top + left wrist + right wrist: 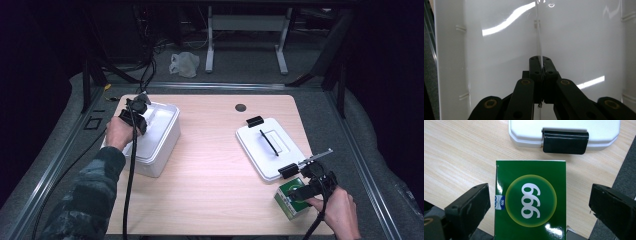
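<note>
Green cardboard box with yellow circle and white "999" (530, 200) sits at table's near right corner, just below white plastic lid with black clips (270, 146). Your right gripper (306, 186) hangs over box, jaws wide apart, box between them, pads not pressing.

Over on left: white plastic storage bin (159, 150) stands open on pale wooden table (210, 165). Your left gripper (540, 65) is down inside bin, jaws closed together, thin clear sheet-like edge (538, 35) pinched between them; what it is, can't tell.
</note>
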Available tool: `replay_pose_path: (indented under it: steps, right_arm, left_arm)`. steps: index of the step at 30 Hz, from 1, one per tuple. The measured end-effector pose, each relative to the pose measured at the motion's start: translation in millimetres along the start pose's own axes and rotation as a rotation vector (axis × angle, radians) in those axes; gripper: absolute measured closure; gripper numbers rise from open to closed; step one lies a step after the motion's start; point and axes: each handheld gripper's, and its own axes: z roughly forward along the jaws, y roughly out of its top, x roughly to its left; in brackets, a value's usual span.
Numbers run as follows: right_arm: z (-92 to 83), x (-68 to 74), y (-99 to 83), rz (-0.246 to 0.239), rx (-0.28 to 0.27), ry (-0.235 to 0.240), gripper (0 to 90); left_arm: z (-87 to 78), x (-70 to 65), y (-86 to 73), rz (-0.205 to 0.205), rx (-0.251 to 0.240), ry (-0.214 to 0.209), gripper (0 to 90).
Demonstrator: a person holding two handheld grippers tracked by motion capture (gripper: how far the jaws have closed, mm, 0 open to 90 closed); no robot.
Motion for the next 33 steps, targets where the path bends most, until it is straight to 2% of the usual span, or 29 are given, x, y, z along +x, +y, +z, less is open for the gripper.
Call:
replay_pose_path:
  steps: [7,8,9,11,12,13,14,15,16,17,18,19,20,21,22,24,25,27,29,31,32,33]
  right_arm:
    - [0.3,-0.2,0.0,-0.002,0.000,0.003,3.4]
    - [0.0,-0.4,-0.2,-0.002,0.000,0.004,3.4]
    - [0.0,-0.4,-0.2,-0.002,0.000,0.004,3.4]
    - [0.3,-1.1,-0.4,-0.004,0.001,0.006,3.1]
    - [0.3,-1.1,-0.4,-0.004,0.001,0.006,3.1]
    - [0.7,-0.7,-0.3,-0.011,0.002,0.003,2.1]
    - [0.5,-0.5,-0.1,-0.010,0.001,0.003,2.1]
    - [0.1,-0.7,0.1,-0.010,-0.002,0.003,2.0]
    - [-0.3,-0.3,0.3,-0.009,-0.002,0.006,1.8]
    - [-0.3,-0.3,0.3,-0.009,-0.002,0.006,1.8]
    - [-0.7,-0.2,0.5,-0.011,-0.005,0.005,1.8]
    - [-0.7,-0.2,0.5,-0.011,-0.005,0.005,1.8]
    - [-0.5,0.2,0.3,-0.012,-0.006,0.003,1.9]
    - [-0.5,0.2,0.3,-0.012,-0.006,0.003,1.9]
    - [-0.3,0.2,0.3,-0.011,-0.005,0.002,2.0]
    - [0.2,0.1,0.4,-0.011,-0.004,0.003,2.3]
    - [0.2,0.1,0.4,-0.011,-0.004,0.003,2.3]
    - [0.5,-0.2,0.2,-0.012,-0.002,0.005,2.1]
    - [0.4,-0.2,0.2,-0.013,-0.003,0.006,2.1]
    - [0.4,-0.4,0.3,-0.012,-0.003,0.005,2.1]
    - [0.7,-0.6,0.2,-0.012,-0.003,0.006,2.1]
    - [0.7,-0.6,0.2,-0.012,-0.003,0.006,2.1]
  left_arm:
    - [-2.0,0.2,-4.0,0.044,0.008,-0.025,89.1]
    - [-2.8,0.4,-6.2,0.063,0.006,-0.035,89.2]
    - [-2.8,0.4,-6.2,0.063,0.006,-0.035,89.2]
    - [-4.5,-0.1,-10.4,0.102,0.003,-0.058,89.3]
    - [-4.5,-0.1,-10.4,0.102,0.003,-0.058,89.3]
    - [-5.0,-1.3,-12.0,0.118,0.000,-0.058,89.3]
    - [-6.0,-3.7,-14.8,0.152,-0.005,-0.061,89.3]
    - [-6.0,-3.7,-14.8,0.152,-0.005,-0.061,89.3]
    - [-6.9,-6.6,-17.4,0.177,-0.011,-0.070,89.3]
    - [-6.9,-6.6,-17.4,0.177,-0.011,-0.070,89.3]
    - [-8.0,-9.8,-19.7,0.214,-0.015,-0.082,89.3]
    - [-8.0,-9.8,-19.7,0.214,-0.015,-0.082,89.3]
    - [-9.0,-13.7,-22.0,0.257,-0.023,-0.097,89.3]
    - [-9.0,-13.7,-22.0,0.257,-0.023,-0.097,89.4]
    - [-9.5,-16.3,-23.0,0.276,-0.025,-0.100,89.4]
    - [-11.2,-22.0,-25.1,0.337,-0.030,-0.124,89.4]
    - [-11.2,-22.0,-25.1,0.337,-0.030,-0.124,89.4]
    - [-12.1,-28.1,-25.8,0.377,-0.035,-0.137,89.4]
    - [-12.4,-30.2,-25.9,0.390,-0.037,-0.146,89.4]
    - [-13.2,-36.0,-26.5,0.433,-0.040,-0.153,89.4]
    - [-14.0,-41.6,-26.4,0.471,-0.041,-0.162,89.4]
    - [-14.0,-41.6,-26.4,0.471,-0.041,-0.162,89.3]
